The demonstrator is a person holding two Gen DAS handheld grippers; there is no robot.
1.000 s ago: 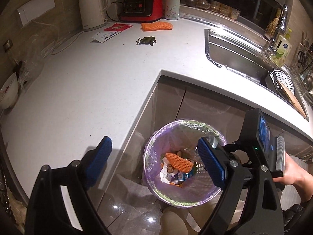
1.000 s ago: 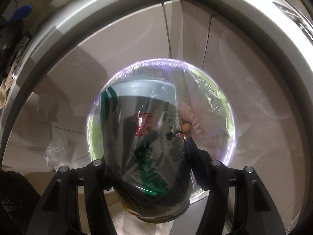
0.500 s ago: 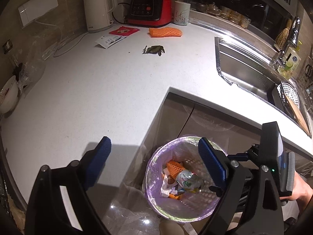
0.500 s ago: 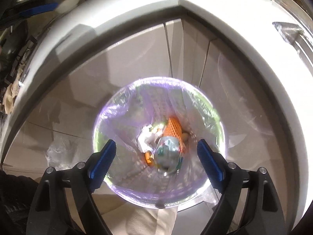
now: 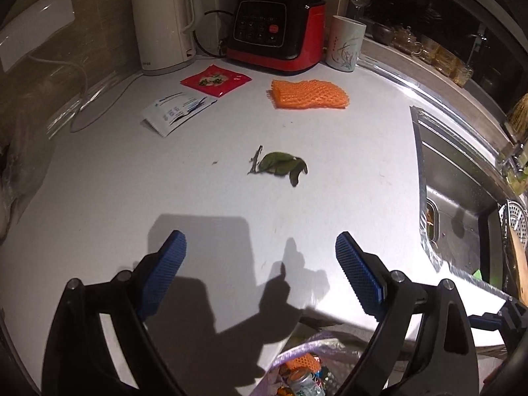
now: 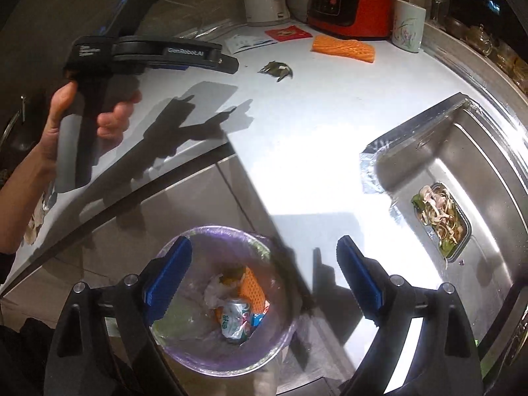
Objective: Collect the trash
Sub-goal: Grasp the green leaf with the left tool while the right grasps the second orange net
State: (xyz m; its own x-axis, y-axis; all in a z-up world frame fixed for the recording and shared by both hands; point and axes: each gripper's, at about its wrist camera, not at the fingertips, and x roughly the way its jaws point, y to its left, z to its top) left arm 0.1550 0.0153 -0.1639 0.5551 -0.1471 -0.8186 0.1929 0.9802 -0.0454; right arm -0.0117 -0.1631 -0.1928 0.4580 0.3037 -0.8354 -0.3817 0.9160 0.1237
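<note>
Trash still lay scattered on the white stone desk (image 5: 132, 198): a wilted green leaf with its stem (image 5: 280, 166) in the middle, an orange foam fruit net (image 5: 308, 94) farther back, and a red sachet (image 5: 216, 80) and a white-and-blue packet (image 5: 178, 112) near the white electric kettle (image 5: 163, 21). The left claw (image 5: 260, 270) hovered over the desk with its blue pads spread wide and nothing between them, pointed roughly toward the leaf. The right claw (image 6: 262, 274) hung above the round bin lined with a purple bag (image 6: 211, 359), equally spread and empty, a crushed can (image 6: 234, 318) and another orange net lying inside. The leaf looked the likeliest next pick, and the riskiest: thin and flat against the stone, it could slip from the pads or tear, leaving bits behind. The light sachets might skid away if nudged.
</note>
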